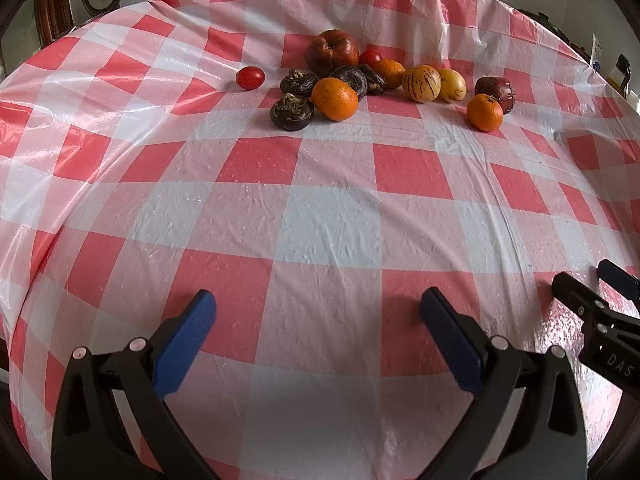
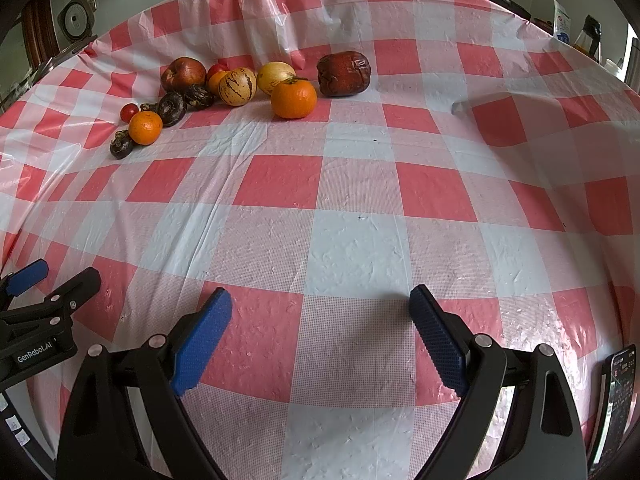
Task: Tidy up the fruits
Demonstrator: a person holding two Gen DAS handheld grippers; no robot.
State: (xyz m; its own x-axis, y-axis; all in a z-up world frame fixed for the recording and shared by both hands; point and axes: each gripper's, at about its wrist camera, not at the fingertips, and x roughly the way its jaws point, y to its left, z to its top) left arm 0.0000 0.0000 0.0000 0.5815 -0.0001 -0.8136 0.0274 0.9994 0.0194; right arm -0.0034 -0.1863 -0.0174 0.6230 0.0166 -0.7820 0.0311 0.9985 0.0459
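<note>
Blue-padded fingers fill the foreground of both wrist views: the left gripper (image 1: 318,336) and the right gripper (image 2: 320,336) each hold their fingers wide apart with nothing between them, low over the near part of the counter (image 1: 328,224), side by side.

As for the task, nothing looks sorted yet. All the fruit sits in one loose heap toward the far side of the checked plastic cloth (image 2: 352,240). A large red apple (image 1: 332,53) stands at the back of the heap, with a second, wrinkled dark red apple (image 2: 343,73) at its right end. Three oranges are scattered through it: one at the front of the left cluster (image 1: 334,99), one half hidden behind (image 1: 390,72), one just beside the wrinkled apple (image 1: 484,112). A striped pepino melon (image 1: 421,83) touches a plain yellow one (image 1: 453,85). Dark water chestnuts (image 1: 292,111) lie among them, and a cherry tomato (image 1: 250,77) lies a little apart to the left, another tucked beside the big apple. No bowl or tray is visible, so grouping by kind on the cloth seems the likely aim, and all of it remains.

Room is generous: a broad bare stretch separates grippers from fruit. A phone (image 2: 614,396) lies near the right edge, and the cloth is wrinkled and ridged in places, which could set round fruit rolling.
</note>
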